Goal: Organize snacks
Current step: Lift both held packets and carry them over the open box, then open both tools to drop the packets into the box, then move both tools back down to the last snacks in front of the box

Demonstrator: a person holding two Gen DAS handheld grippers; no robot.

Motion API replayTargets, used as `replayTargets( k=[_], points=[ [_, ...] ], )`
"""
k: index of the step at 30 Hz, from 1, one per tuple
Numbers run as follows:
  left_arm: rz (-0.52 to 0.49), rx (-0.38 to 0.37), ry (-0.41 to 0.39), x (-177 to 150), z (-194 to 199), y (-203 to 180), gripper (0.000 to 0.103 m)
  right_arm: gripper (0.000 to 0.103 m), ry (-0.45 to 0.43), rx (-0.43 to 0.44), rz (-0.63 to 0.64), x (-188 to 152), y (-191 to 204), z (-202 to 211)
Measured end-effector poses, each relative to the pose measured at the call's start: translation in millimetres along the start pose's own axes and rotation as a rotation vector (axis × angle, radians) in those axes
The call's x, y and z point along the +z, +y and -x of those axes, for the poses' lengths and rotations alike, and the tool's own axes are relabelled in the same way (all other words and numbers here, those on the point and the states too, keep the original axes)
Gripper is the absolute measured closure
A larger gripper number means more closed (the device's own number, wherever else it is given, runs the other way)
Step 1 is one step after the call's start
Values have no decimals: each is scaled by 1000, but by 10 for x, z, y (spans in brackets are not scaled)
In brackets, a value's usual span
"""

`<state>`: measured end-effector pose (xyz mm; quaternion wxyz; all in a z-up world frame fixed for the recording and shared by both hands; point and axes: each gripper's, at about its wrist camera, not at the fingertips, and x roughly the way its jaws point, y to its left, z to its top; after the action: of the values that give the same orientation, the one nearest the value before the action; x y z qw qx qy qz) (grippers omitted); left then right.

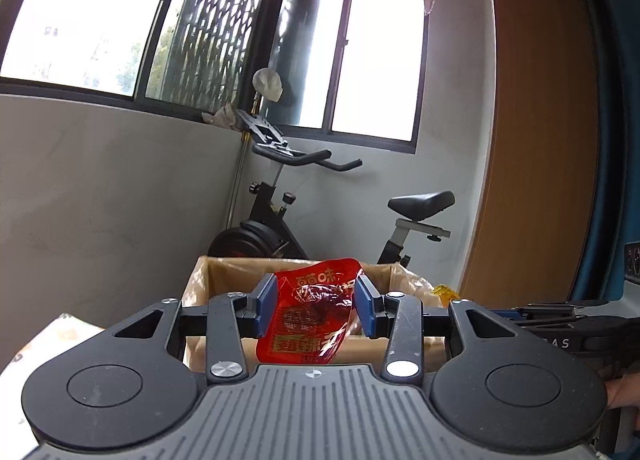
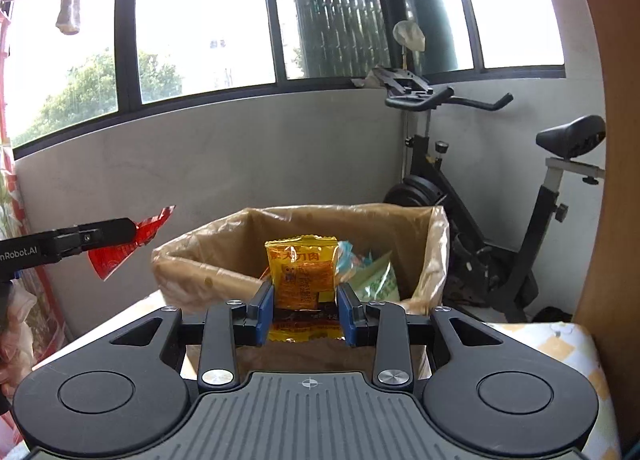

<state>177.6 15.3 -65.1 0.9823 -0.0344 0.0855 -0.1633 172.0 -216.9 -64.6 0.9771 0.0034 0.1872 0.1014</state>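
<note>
The left gripper has its blue-padded fingers clamped on a crinkled red foil snack packet, held up before the open brown cardboard box lined with plastic. The right gripper pinches an orange-yellow snack sachet upright above that box, where pale green packets lie inside. A black exercise bike stands behind.
</note>
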Motion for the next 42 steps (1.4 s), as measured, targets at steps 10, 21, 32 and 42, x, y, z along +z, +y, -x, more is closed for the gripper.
replayTargets(
  k=[10, 21, 32, 42],
  points=[
    [-101, 67, 102, 173, -872, 38, 57, 72, 137, -185, 29, 159, -106, -879],
    [-20, 80, 166, 19, -644, 443, 24, 46, 64, -212, 45, -36, -55, -688],
    [17, 3, 115, -6, -137, 673, 22, 41, -13, -198, -47, -169, 75, -205],
    [-9, 30, 73, -265, 258, 659, 16, 40, -50, -194, -18, -459, 367, 95]
  ],
)
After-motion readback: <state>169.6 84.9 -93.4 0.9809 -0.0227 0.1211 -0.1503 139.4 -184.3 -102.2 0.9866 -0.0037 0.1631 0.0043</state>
